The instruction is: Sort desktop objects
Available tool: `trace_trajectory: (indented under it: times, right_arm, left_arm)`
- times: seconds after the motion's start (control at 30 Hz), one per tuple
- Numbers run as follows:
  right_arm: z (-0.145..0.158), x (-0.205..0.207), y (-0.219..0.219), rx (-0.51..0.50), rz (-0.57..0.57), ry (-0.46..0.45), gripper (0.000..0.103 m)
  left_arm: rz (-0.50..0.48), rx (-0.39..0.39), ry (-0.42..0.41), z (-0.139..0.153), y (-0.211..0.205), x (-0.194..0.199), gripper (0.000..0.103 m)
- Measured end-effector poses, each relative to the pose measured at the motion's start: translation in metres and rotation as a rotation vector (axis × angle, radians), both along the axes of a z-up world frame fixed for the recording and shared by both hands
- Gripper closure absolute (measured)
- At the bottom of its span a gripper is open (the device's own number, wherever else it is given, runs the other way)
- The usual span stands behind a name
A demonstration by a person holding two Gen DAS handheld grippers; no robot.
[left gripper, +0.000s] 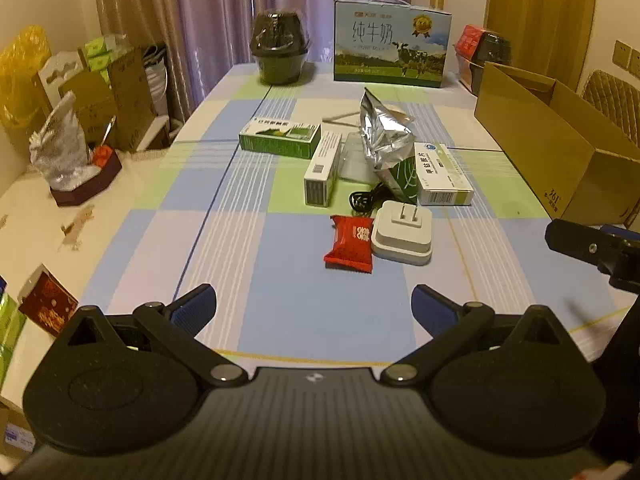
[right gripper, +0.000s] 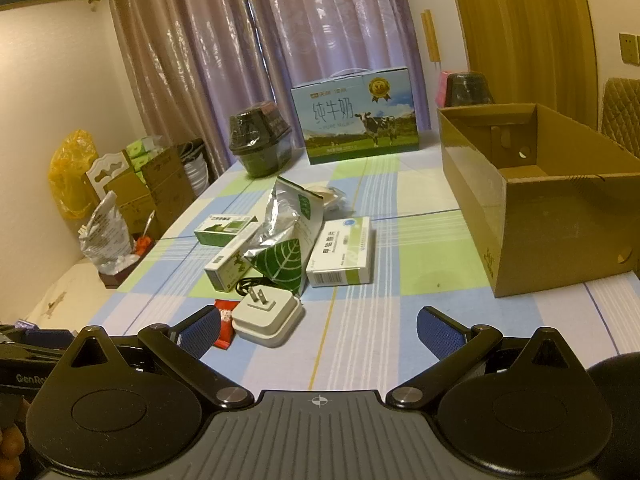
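Both grippers hang low over the near edge of the checked tabletop (left gripper: 280, 300), each with its blue-padded fingers spread wide and nothing between them: the left gripper (left gripper: 314, 306) and, off to its right, the right gripper (right gripper: 319, 330). Just ahead of them lies a red snack packet (left gripper: 350, 243), touching a white plug adapter (left gripper: 403, 236) with its prongs up and a black cord (left gripper: 362, 200) curled behind it. Past those sits a loose cluster: a white and green medicine box (left gripper: 442, 176), a crumpled foil bag (left gripper: 386, 136) with a leaf print, a long white box (left gripper: 323, 170) and a green box (left gripper: 280, 138). To the right stands an open cardboard box (right gripper: 536, 216), well apart from the cluster. At the far end stand a milk carton case (left gripper: 392, 44) and a dark wrapped pot (left gripper: 279, 46), before the curtain (left gripper: 248, 0).
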State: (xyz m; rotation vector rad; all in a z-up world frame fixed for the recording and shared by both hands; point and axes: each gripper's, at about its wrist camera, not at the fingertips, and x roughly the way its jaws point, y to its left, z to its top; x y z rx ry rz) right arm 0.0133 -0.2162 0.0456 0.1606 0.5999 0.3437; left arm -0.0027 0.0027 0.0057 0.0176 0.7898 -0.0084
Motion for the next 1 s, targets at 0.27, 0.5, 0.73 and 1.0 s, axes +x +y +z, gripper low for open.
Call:
trace_trajectory:
  times: [0.27,0.5,0.73,1.0]
  right_arm:
    - [0.0007,-0.0005,0.0007,0.001,-0.001,0.000,0.002]
    - [0.0011,-0.0003,0.0011,0.000,-0.001,0.000,0.002]
    - [0.0006,0.0005,-0.0004,-0.001,0.001,0.001,0.002]
    - [-0.0007,0.0003,0.0021,0.000,0.002,0.002,0.002]
  left_arm:
    - [-0.006,-0.008,0.004,0.0017,0.0016,-0.0002,0.001]
    - [-0.002,-0.015,0.010,0.0016,0.0010,-0.0013,0.001]
    - [-0.003,-0.020,0.013,0.0010,0.0007,-0.0011,0.001]
    - [-0.006,-0.028,0.016,0.0001,0.0005,-0.0005,0.001]
